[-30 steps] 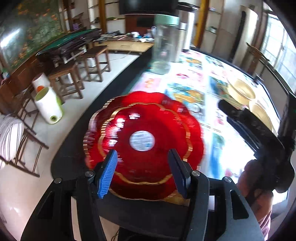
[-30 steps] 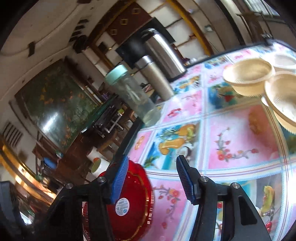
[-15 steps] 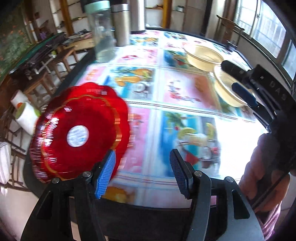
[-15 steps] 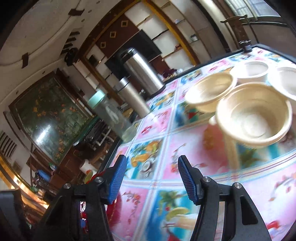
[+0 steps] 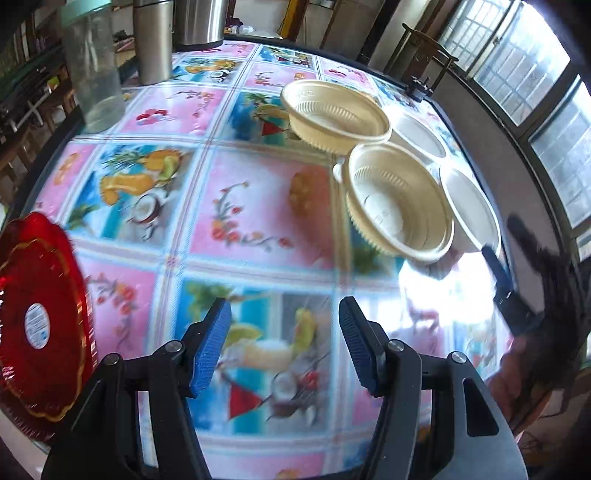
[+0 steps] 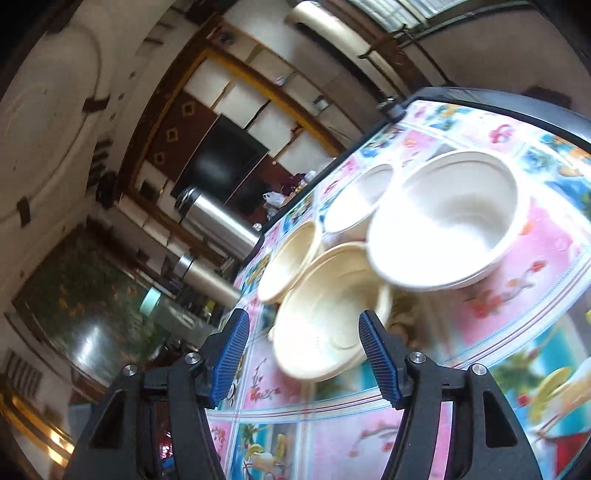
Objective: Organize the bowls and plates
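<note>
A red scalloped plate [image 5: 37, 321] lies flat at the table's near left edge, well left of my left gripper [image 5: 286, 332], which hangs open and empty over the patterned cloth. Two cream ribbed bowls [image 5: 334, 116] [image 5: 399, 206] and two white bowls [image 5: 417, 134] [image 5: 469, 210] cluster at the right. My right gripper [image 6: 303, 339] faces the near cream bowl [image 6: 321, 325] from a short way off. Its jaws are opening, the pads touch nothing and nothing is between them. The big white bowl [image 6: 443, 221] sits just right of that line. The right gripper [image 5: 513, 254] also shows blurred beside the nearer white bowl.
A clear jar with a teal lid [image 5: 88, 66], a steel flask [image 5: 153, 40] and a steel kettle [image 5: 199, 22] stand at the far left of the round table [image 5: 258, 461]. A hand [image 5: 517, 369] holds the right gripper. Chairs and windows lie beyond the far rim.
Both grippers have swung right across the table. The red plate has slid from under the left gripper to the view's left edge. The bowls now loom close to the right gripper.
</note>
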Demonstrator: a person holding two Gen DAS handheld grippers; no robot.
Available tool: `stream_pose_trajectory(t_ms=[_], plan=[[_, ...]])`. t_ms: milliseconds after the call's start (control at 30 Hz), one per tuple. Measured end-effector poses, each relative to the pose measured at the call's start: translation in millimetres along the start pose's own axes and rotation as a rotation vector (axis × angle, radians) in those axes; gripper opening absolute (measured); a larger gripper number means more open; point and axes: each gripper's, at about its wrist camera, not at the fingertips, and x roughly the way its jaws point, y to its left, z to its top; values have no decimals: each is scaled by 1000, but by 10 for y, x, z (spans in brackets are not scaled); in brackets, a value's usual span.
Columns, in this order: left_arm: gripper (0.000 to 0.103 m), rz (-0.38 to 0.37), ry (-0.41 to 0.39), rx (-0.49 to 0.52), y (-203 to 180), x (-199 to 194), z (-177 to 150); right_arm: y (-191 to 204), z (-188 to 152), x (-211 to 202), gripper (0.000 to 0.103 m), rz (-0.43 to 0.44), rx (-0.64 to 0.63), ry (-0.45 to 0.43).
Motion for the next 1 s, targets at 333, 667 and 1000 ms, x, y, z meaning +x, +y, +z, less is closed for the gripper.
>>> stream_pose_trajectory(t_ms=[333,667,1000], plan=[[60,-143,49,-122,-187,366,456,-403,254,301,65,48,139,172],[60,-198,75,-224,-198,577,697,-508,358,731,43,-65,158,307],[57,-192,37,-222,-303,619,735,-578,304,753,37,-68,191,299]])
